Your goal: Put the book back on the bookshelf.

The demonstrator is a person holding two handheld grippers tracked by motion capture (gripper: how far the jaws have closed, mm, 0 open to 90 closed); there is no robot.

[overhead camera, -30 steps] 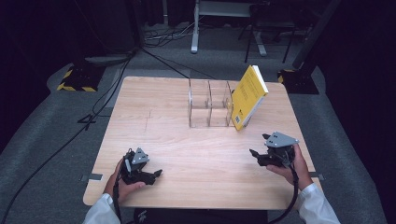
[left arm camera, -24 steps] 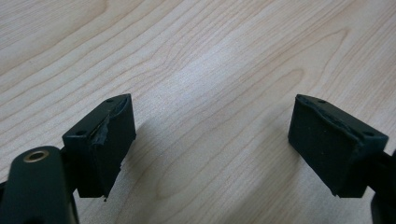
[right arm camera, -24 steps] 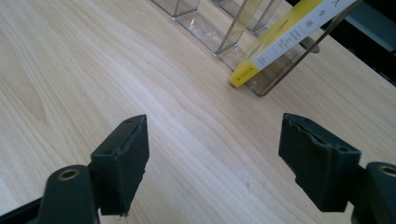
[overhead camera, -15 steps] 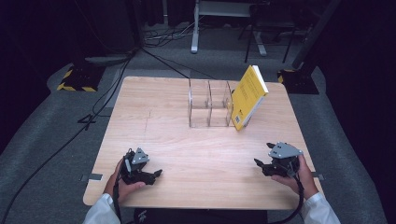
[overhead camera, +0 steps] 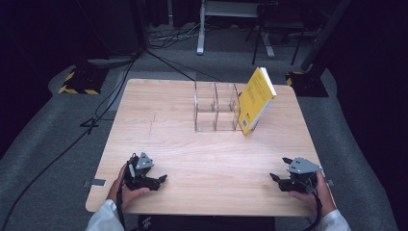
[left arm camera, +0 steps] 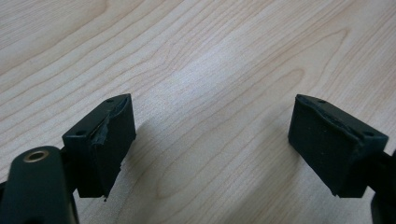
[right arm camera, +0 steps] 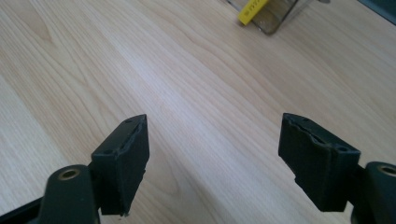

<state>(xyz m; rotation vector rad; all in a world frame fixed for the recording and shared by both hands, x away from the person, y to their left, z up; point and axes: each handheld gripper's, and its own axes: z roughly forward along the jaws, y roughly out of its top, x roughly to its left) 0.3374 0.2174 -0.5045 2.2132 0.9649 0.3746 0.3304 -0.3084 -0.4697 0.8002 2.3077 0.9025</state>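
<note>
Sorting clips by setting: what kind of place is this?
Probably a lab or recording studio, not a home: a bare wooden table on grey carpet, cables trailing over the floor, hazard-striped equipment bases, and dark surroundings around the lit table.

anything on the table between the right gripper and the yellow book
Nothing: the high view shows bare wood between the right gripper and the yellow book; the right gripper view agrees.
</note>
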